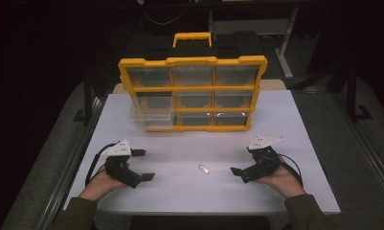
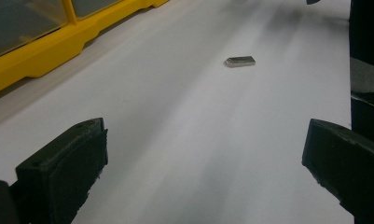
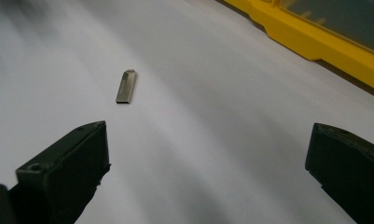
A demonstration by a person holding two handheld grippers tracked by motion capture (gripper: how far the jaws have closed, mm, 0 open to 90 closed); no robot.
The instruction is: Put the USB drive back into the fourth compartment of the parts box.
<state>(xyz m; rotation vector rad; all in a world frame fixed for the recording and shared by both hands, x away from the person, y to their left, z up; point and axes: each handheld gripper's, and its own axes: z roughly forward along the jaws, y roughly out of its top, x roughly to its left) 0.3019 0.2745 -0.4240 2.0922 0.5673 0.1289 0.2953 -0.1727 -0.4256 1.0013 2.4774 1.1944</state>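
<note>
Metal tab [image 1: 203,168] lying between hand-held grippers, untouched

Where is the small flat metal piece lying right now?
In the high view, the small flat metal piece lies on the white table, between both tools, nearer the right tool.

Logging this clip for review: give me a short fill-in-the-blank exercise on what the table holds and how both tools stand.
1. The organiser has a frame coloured ____.
2. The small metal piece lies on the white table, ____ the left tool and the right tool.
3. Both tools' jaws stand ____.
4. One clear drawer, in the organiser's left column, is pulled partly ____.

Missing words: yellow; between; open; out
</note>
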